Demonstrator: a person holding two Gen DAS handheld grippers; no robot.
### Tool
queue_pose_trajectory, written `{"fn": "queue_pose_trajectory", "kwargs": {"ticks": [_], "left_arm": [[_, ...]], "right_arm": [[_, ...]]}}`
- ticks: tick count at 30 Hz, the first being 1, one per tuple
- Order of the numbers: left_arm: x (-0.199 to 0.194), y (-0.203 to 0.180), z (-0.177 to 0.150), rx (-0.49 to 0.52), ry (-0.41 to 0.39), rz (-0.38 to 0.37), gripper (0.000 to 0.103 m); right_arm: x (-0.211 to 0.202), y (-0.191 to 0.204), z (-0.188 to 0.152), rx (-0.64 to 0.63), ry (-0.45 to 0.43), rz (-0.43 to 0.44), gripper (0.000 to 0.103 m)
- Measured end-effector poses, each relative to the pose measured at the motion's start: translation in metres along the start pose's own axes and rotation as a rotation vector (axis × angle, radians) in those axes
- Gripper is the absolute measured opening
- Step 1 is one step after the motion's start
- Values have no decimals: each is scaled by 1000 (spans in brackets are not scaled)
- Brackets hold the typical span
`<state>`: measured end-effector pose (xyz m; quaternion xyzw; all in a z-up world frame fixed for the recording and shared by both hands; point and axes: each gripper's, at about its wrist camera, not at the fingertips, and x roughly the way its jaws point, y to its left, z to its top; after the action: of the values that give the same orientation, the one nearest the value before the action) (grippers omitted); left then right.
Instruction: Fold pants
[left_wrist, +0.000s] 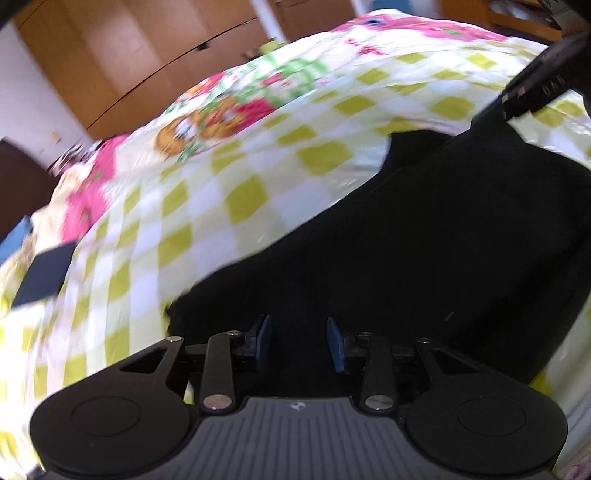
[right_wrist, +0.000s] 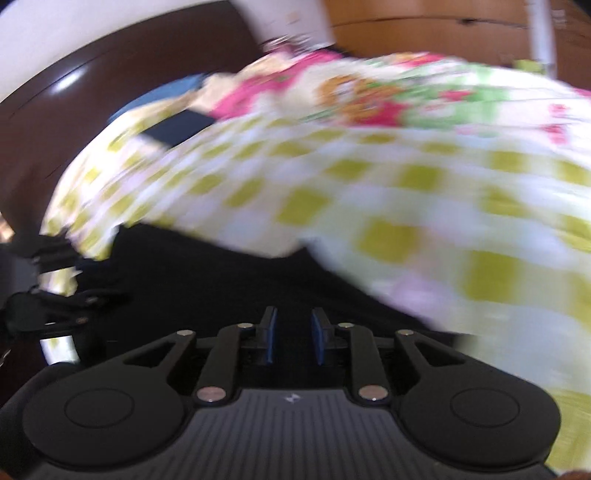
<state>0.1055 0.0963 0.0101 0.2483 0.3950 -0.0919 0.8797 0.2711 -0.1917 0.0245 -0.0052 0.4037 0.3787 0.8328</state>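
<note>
The black pants (left_wrist: 424, 251) lie on the checked bedspread (left_wrist: 221, 192), long axis running from lower left to upper right, under both grippers (left_wrist: 299, 343) (right_wrist: 292, 334), whose fingers stand spread, pinching nothing.

Both grippers' fingers (left_wrist: 264, 341) (right_wrist: 318, 338) apart, angled downward.

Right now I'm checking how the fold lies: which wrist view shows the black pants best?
The left wrist view: the black pants spread across the checked bedsheet with their upper edge traceable. The right wrist view shows only a blurred dark strip of the pants, near its bottom edge.
</note>
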Motion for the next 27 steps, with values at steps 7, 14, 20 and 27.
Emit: {"fn": "queue_pose_trajectory", "kwargs": {"ticks": [7,14,20,27], "left_arm": [[6,22,-34,-114,5,-13,56],[-19,22,-40,-148,-67,13,57],[-25,6,-29,-112,-111,0,57],[-19,-22,-9,-28,-118,-22,58]], "right_arm": [[61,-1,15,65,112,-66,18],[-40,-24,-15,259,-88,-223,49],[-59,-66,-78,525,-52,-224,51],[-20,-90,-87,685,6,37,70]]}}
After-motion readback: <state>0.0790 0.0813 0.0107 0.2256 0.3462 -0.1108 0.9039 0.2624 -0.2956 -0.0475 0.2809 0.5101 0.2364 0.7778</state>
